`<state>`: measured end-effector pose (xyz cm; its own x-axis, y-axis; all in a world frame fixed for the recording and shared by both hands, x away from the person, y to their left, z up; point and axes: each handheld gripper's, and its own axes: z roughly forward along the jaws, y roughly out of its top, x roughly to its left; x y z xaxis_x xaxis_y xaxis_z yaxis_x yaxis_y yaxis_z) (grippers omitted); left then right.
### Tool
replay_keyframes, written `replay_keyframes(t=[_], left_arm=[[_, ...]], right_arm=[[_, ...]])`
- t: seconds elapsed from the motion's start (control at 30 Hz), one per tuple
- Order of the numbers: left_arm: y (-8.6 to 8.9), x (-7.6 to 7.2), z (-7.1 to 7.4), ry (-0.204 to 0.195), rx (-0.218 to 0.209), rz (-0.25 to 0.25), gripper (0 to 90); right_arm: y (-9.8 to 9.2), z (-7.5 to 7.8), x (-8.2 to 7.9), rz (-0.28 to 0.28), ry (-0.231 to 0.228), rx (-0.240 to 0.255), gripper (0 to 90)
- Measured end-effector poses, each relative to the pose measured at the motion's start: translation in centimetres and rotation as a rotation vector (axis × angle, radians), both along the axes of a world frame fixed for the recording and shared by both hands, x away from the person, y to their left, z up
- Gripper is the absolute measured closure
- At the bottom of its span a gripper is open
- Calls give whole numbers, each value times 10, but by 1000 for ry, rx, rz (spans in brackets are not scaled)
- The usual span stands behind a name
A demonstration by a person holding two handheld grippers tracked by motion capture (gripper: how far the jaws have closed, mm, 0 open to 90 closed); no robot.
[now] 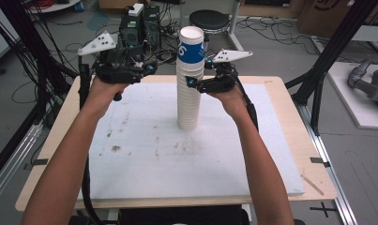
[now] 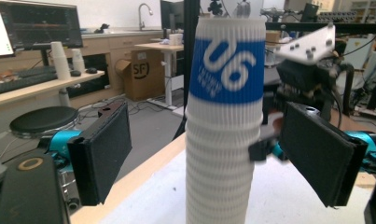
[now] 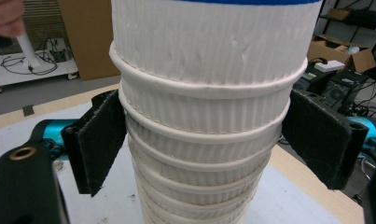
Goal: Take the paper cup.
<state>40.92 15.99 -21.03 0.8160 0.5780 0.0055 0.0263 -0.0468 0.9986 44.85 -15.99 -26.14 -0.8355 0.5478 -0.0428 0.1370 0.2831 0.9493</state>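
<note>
Left gripper (image 1: 147, 65) wide, empty, left of stack (image 1: 190, 79) top. Right gripper (image 1: 196, 85) clamps stack mid-height; stack upright at mat (image 1: 144, 154) centre. Step: unstacking. Next: left closes on top cup (image 2: 226, 63), lifts straight.

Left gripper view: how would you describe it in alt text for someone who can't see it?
A tall stack of ribbed white paper cups, the top cup banded in blue, stands on the white table between the left gripper's two open black jaws, which do not touch it. The right gripper is at the stack's far side.
</note>
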Motion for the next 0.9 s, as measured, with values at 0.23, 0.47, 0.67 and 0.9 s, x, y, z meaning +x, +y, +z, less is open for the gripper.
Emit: replay_keyframes(t=[0.23, 0.47, 0.67, 0.9], left_arm=[[-28, 21, 15, 11, 22, -30, 169], [-63, 36, 18, 22, 47, -70, 169], [-89, 47, 21, 44, 86, -66, 166], [-100, 48, 22, 38, 119, -62, 243]], right_arm=[[0, 1, 0, 2, 0, -7, 153], [0, 1, 1, 3, 0, -6, 152], [0, 1, 1, 4, 1, -9, 153], [-2, 2, 2, 6, 6, -12, 153]])
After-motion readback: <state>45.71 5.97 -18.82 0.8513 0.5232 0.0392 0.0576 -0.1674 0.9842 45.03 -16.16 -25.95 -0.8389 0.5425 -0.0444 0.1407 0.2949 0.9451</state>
